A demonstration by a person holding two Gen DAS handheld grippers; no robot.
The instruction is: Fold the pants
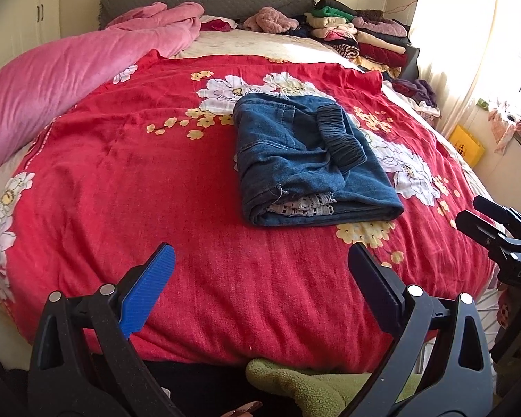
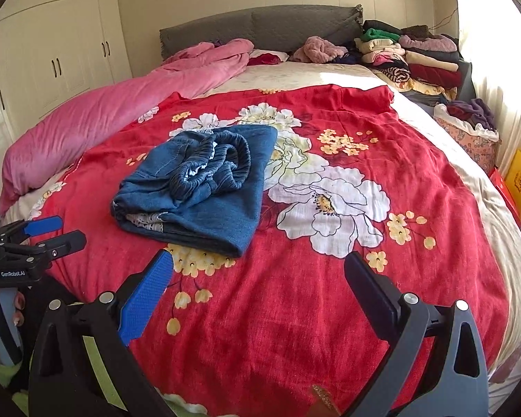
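What I cannot make out from my two wrist cameras.

Inside the folded pants [image 1: 305,160], ahead of my left gripper [image 1: 262,283], lower layers are hidden; only a lace edge shows. My right gripper [image 1: 496,229] is cut off by the left view's edge. Far beyond both, the clothes pile [image 2: 410,55] is too small to sort into items.

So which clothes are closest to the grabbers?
The folded blue jeans, lying alone on the red flowered cover; the other clothes sit piled far back by the headboard.
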